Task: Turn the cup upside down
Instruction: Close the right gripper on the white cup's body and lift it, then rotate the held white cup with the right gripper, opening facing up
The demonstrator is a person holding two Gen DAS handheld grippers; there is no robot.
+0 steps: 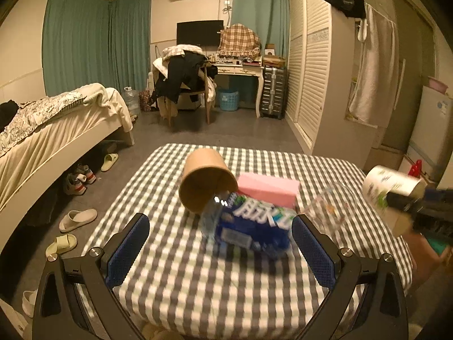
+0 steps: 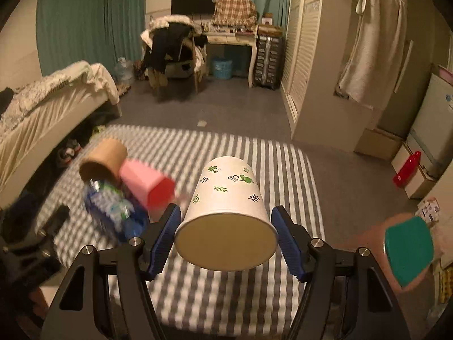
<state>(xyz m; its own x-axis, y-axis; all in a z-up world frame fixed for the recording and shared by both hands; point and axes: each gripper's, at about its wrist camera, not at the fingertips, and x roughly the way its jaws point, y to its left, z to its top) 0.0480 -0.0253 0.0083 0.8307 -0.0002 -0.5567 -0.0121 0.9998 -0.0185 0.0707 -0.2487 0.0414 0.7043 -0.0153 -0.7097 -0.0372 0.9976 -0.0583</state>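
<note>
In the left wrist view, the left gripper (image 1: 220,250) is seen with its two blue-padded fingers (image 1: 128,250) spread wide apart, and nothing is held or touched between them. It is poised above a table (image 1: 181,291) covered with a grey and white checked cloth. Beyond the fingertips a blue bottle (image 1: 249,223) is seen lying on its side, blurred, with a pink box (image 1: 269,191) just behind it and a brown cardboard tube (image 1: 205,182) lying on its side to the left of the box. At the right edge of the same view the cup (image 1: 388,184), white with green leaf prints, is seen raised above the table's right side and tipped sideways, carried at the end of the dark right gripper (image 1: 419,204). In the right wrist view, the right gripper (image 2: 225,236) is shown with the cup (image 2: 226,212) between its blue pads; the left pad is touching the cup's wall, while a thin gap appears beside the right pad, so it cannot be told for certain whether the cup is clamped. The cup is tilted, one round end turned toward the camera and the other pointing away, and it is held above the checked table (image 2: 283,170). To the left, the bottle (image 2: 113,206), the pink box (image 2: 144,182) and the cardboard tube (image 2: 103,160) are seen close together on the cloth, all blurred.
</note>
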